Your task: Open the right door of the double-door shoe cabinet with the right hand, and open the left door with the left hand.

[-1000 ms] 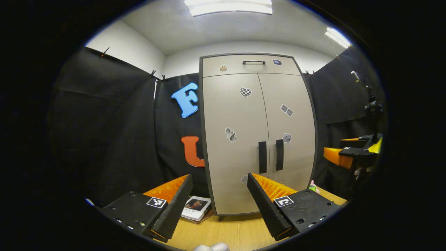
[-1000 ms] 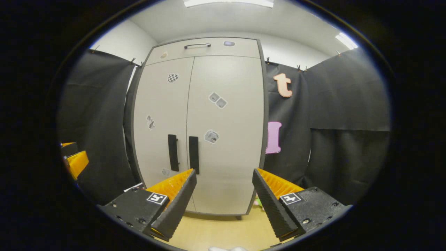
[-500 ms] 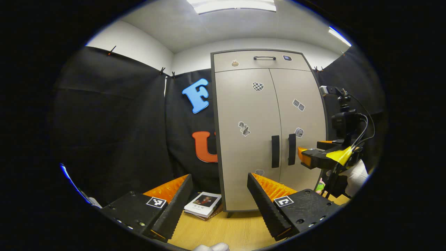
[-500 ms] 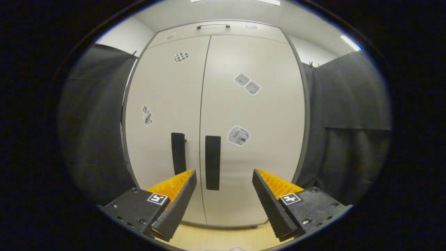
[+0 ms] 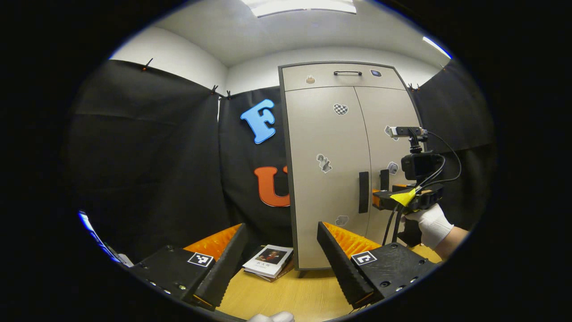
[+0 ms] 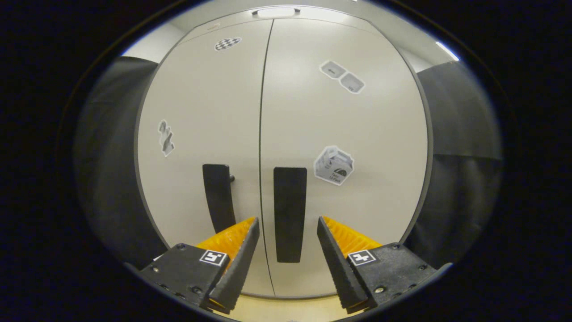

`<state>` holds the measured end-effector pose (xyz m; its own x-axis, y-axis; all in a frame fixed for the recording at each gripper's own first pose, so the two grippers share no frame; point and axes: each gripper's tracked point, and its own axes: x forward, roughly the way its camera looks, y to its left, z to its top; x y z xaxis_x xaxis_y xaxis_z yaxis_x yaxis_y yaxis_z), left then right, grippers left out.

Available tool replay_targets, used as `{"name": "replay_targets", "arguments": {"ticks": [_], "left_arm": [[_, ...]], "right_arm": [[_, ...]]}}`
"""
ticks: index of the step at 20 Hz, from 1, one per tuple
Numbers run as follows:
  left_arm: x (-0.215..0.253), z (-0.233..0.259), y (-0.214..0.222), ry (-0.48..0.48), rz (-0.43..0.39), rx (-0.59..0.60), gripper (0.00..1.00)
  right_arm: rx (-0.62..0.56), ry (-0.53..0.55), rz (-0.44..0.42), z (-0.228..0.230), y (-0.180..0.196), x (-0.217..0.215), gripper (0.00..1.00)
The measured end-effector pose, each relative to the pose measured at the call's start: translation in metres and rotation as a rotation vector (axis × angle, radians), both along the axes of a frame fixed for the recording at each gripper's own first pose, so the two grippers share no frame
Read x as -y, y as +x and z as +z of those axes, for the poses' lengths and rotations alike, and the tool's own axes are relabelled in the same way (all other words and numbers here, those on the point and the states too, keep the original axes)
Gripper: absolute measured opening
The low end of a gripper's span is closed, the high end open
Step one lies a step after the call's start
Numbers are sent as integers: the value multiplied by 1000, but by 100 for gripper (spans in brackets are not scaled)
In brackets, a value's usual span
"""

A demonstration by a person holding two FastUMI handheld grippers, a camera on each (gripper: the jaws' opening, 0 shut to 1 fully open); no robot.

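The grey double-door shoe cabinet (image 5: 326, 134) stands with both doors closed. In the right gripper view the right door (image 6: 357, 134) carries a dark upright handle (image 6: 290, 197), and my right gripper (image 6: 287, 220) is open with a finger on each side of that handle's lower half, not pressing on it. The left door's handle (image 6: 218, 197) is just to the left. In the left gripper view my left gripper (image 5: 281, 225) is open and empty, well short of the cabinet. The right gripper (image 5: 379, 199) shows there at the handles, held by a gloved hand (image 5: 431, 226).
The cabinet stands on a wooden surface (image 5: 286, 290). A small stack of books (image 5: 269, 261) lies by the cabinet's left foot. A drawer with a handle (image 5: 347, 72) tops the cabinet. Black cloth walls close in on both sides.
My right gripper has moved in to the cabinet until the right handle sits between its fingers, which have narrowed slightly. The left gripper has turned a little left, staying back.
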<state>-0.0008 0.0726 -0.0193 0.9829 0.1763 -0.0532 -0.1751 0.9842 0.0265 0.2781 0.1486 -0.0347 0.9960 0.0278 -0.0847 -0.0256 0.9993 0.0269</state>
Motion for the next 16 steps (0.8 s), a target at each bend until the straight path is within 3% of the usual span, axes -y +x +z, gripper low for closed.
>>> {"name": "replay_targets", "arguments": {"ticks": [1, 2, 7, 10, 16], "left_arm": [[-2, 0, 0, 5, 4, 0, 96], [-3, -1, 0, 4, 8, -2, 96], [-11, -2, 0, -7, 20, 1, 96], [-15, -3, -2, -10, 28, 1, 96], [-19, -5, -6, -18, 29, 0, 96]], "right_arm": [[-4, 0, -1, -1, 3, 0, 81], [-5, 2, 7, -1, 3, -2, 69], [-29, 3, -1, -5, 14, -3, 55], [-26, 17, -18, -6, 15, 1, 39], [-42, -5, -15, -8, 14, 2, 34]]}}
